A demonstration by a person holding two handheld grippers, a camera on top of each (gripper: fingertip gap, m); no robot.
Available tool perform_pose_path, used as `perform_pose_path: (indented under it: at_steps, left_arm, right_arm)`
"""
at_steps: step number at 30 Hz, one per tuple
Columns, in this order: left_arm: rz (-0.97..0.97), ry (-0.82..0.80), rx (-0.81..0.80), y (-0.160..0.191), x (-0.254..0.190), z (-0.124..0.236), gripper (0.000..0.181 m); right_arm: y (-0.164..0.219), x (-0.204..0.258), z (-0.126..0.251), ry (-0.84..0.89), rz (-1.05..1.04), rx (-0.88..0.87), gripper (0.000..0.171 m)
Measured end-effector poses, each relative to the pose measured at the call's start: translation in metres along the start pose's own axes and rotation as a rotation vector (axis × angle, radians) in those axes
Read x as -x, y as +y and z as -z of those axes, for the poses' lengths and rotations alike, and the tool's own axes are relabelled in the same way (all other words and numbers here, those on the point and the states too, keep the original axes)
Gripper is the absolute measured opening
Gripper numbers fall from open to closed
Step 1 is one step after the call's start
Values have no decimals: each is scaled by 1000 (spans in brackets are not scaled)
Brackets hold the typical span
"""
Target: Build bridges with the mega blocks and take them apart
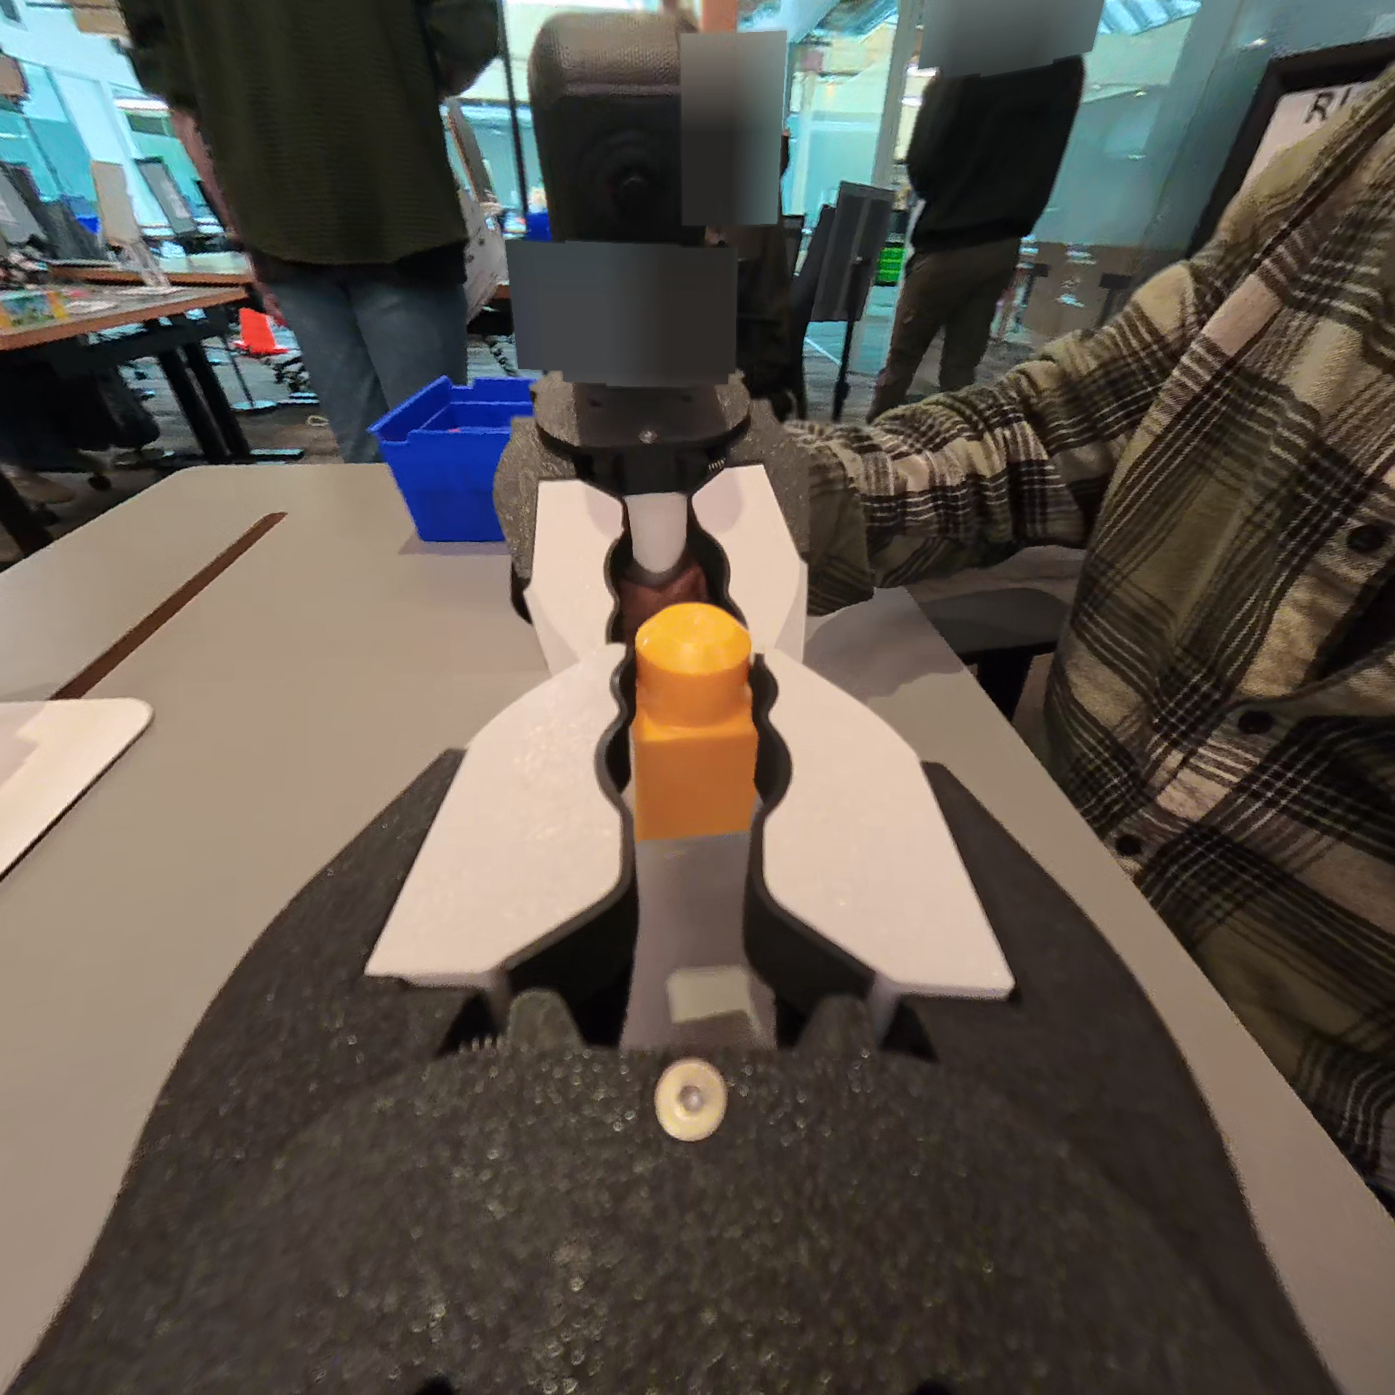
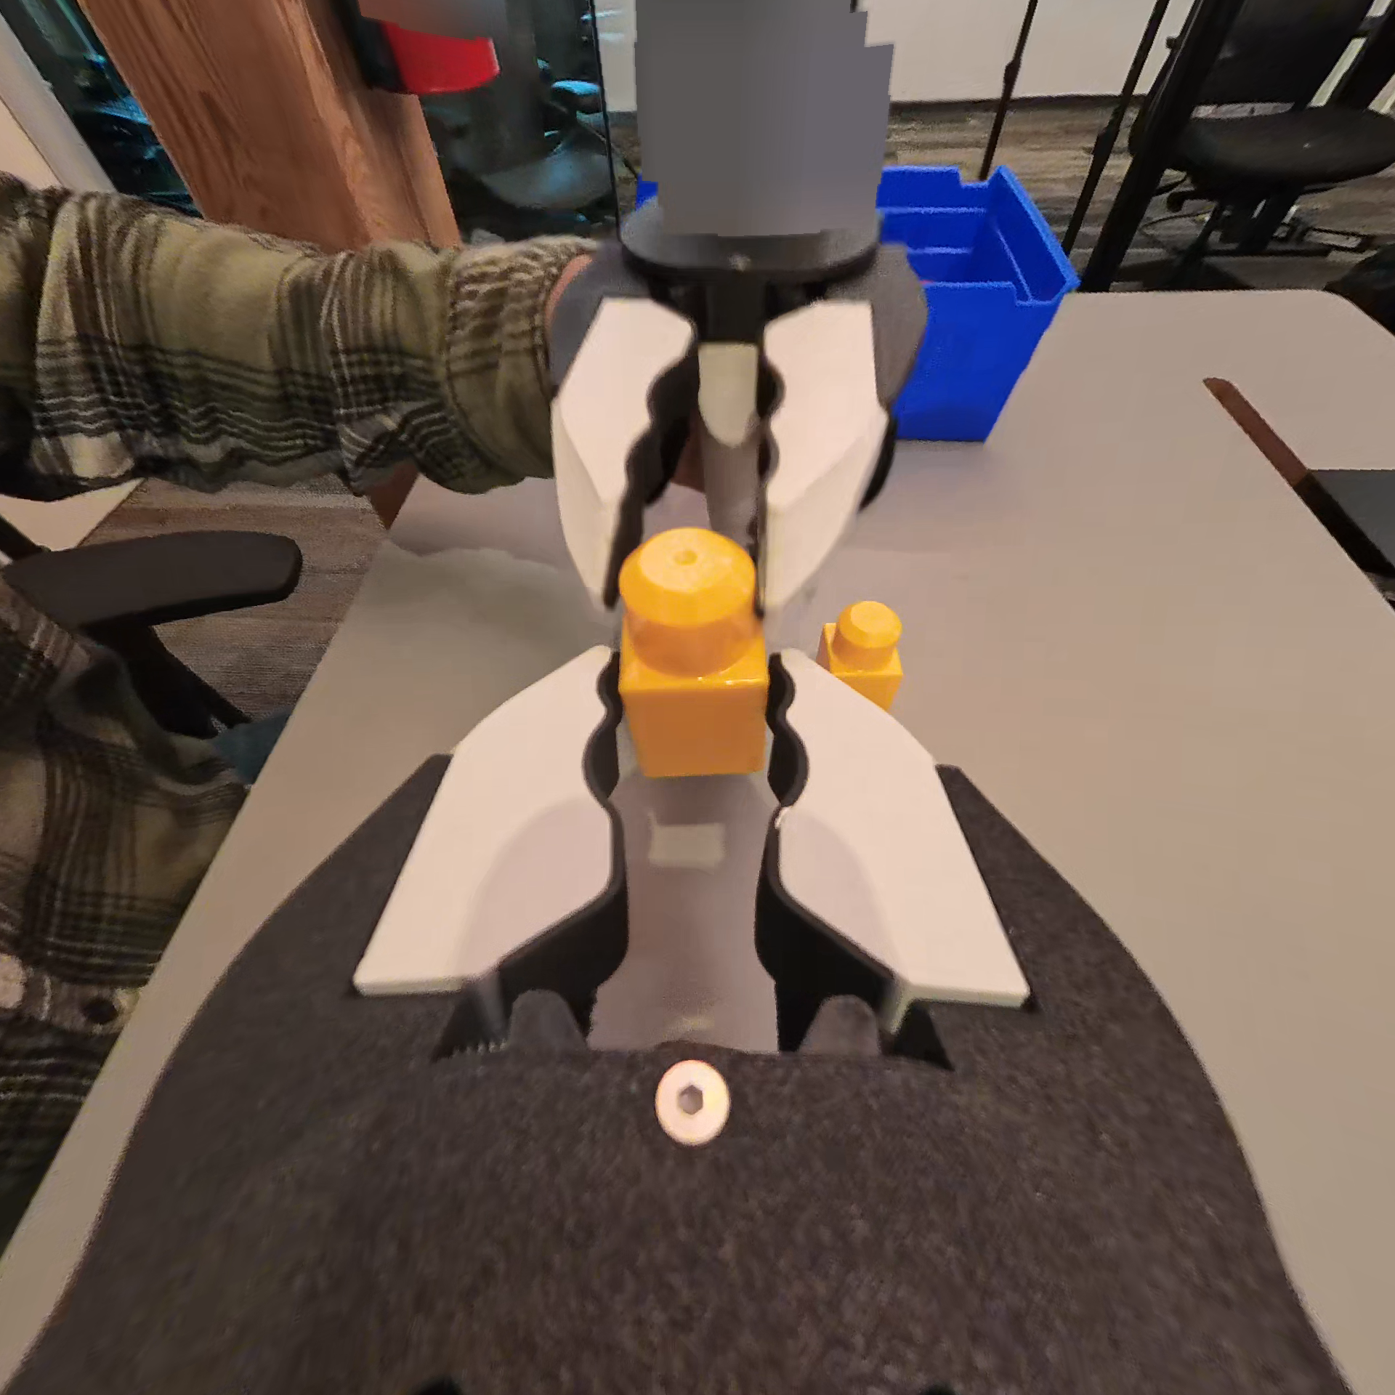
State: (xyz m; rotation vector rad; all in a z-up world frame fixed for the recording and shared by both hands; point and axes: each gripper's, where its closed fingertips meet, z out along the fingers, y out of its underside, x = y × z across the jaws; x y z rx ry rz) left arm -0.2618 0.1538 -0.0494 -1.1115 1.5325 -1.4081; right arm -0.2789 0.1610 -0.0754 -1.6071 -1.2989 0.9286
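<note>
Hand-held gripper (image 2: 691, 679) around orange block (image 2: 691, 709)

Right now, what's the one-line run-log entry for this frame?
left claw: shut on yellow block | right claw: shut on same block | spare yellow block: standing on table | blue bin: at far edge

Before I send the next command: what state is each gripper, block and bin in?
Orange block: upright, stud up, clamped on both sides; lifted or resting, cannot tell.
Left gripper: shut on the orange block.
Right gripper: shut on the same block, facing the left gripper.
Second orange block: upright, free on the table.
Blue bin: upright, open-topped.
</note>
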Motion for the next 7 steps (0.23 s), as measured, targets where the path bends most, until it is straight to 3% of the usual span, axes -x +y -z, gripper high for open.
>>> perform_pose_path:
  at_steps: [3, 7]
  left_arm:
    - [13, -140, 7, -3, 11, 29, 31]
    - [-4, -397, 14, -24, 11, 71, 48]
  right_arm:
    - [10, -17, -6, 18, -29, 21, 36]
    - [36, -42, -33, 38, -76, 122, 36]
